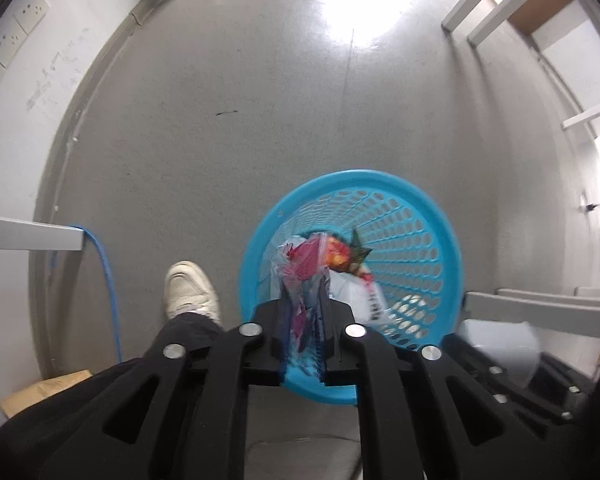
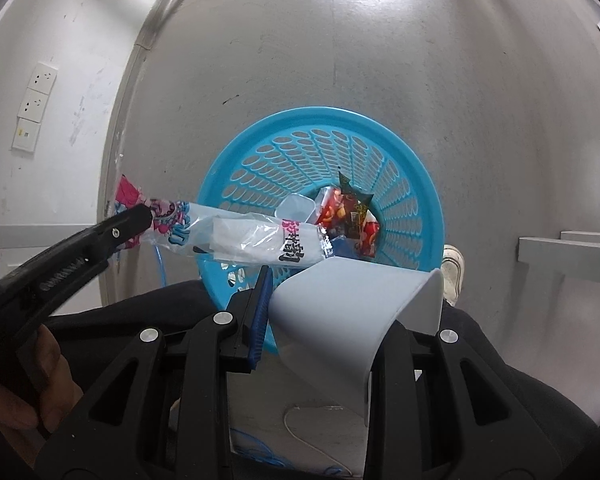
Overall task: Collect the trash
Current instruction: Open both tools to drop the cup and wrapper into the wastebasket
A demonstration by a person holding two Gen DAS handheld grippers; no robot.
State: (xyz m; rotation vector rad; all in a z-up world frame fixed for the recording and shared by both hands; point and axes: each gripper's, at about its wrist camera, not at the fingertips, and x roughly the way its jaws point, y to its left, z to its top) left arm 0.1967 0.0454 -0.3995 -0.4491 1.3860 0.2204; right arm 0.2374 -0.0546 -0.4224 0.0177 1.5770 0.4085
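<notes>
A blue perforated basket (image 1: 440, 216) (image 2: 260, 128) stands on the grey floor and holds a red snack packet (image 2: 340, 216), a small clear cup (image 2: 296, 208) and other wrappers. My left gripper (image 1: 302, 312) (image 2: 140, 218) is shut on one end of a clear plastic wrapper (image 1: 300, 264) (image 2: 252, 236) printed in pink and blue. The wrapper stretches across the basket's near rim. My right gripper (image 2: 340, 300) is shut on a tilted white plastic container (image 2: 352, 308) (image 1: 500, 340), whose open mouth faces away from the basket at its near edge.
A person's white shoe (image 1: 190, 292) (image 2: 454, 272) and dark trouser legs are close to the basket. A blue cable (image 1: 104, 272) runs down by the left wall, with wall sockets (image 2: 36, 100) above. Grey table frames (image 1: 540, 308) stand on the right, and cardboard (image 1: 44, 392) lies low left.
</notes>
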